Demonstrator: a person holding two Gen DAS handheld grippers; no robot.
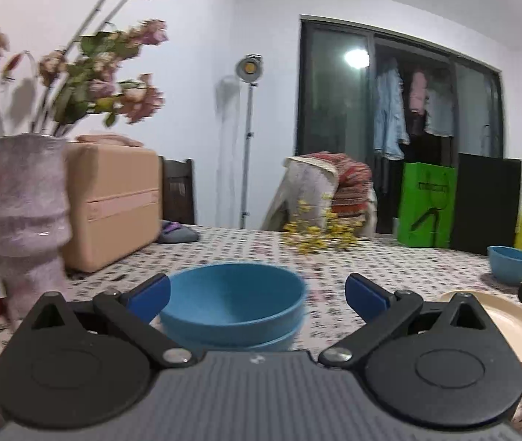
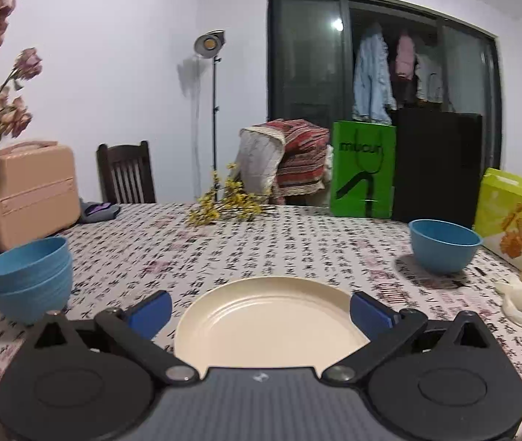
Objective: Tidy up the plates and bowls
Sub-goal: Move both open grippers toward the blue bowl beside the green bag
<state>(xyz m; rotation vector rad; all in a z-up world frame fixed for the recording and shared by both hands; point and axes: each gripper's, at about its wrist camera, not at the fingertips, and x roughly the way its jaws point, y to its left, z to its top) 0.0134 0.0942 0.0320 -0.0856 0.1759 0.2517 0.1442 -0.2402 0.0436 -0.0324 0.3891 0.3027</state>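
Right wrist view: blue bowls (image 2: 27,279) sit stacked left, plates (image 2: 268,323) stacked near. One bowl (image 2: 443,246) waits far right. Both grippers (image 1: 257,294) (image 2: 261,310) gape wide, holding nothing.

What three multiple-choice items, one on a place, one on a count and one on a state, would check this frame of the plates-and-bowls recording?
1. Where does the lone blue bowl stand?
A. On the cream plates
B. On the tablecloth near the yellow-green box
C. Inside the bowl stack

2. How many separate blue-bowl groups are on the table?
A. One
B. Two
C. Four

3. How is the right gripper?
A. Open, holding nothing
B. Shut on a bowl
C. Shut on a plate

Answers:
1 B: it sits alone on the cloth beside the box.
2 B: the stack of blue bowls and the lone bowl.
3 A: its fingers are spread either side of the cream plates, and nothing is between them.
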